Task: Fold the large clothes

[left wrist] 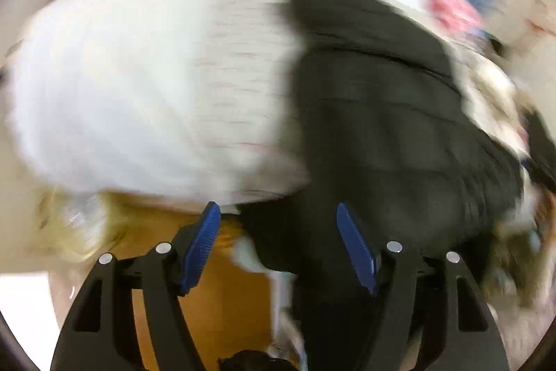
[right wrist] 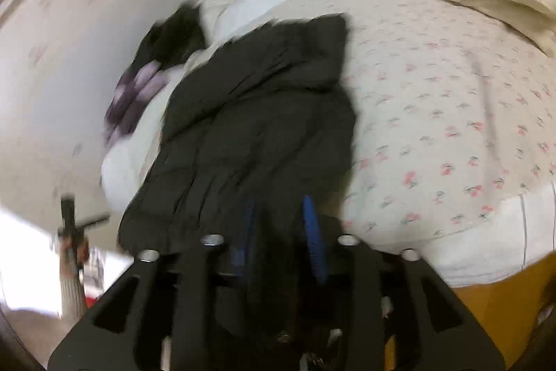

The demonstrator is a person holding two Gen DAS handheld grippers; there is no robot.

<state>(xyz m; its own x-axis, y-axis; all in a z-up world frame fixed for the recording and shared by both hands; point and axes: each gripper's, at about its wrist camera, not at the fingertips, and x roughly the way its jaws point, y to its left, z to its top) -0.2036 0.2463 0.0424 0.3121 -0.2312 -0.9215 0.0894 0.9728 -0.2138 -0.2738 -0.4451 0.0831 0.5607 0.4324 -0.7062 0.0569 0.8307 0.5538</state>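
Bedroom, a bed with cherry-print sheet point(right wrist: 451, 113) carrying the clothes, both views motion-blurred. Left gripper point(left wrist: 278, 246): blue pads apart, nothing between them, pointing steeply down over the near edge of the bed. Right gripper point(right wrist: 278, 232): pads apart with a narrower gap; black cloth sits behind them (clamped or not, cannot tell through the blur). Black padded jacket point(right wrist: 257, 127) lies straight ahead of the right gripper, long axis running from the near edge toward the far side of the bed; its hem end is nearest both tools. From the left gripper the jacket is ahead and to the right, a white garment point(left wrist: 139, 86) ahead-left, touching it. Right hand looks nearer the hem.
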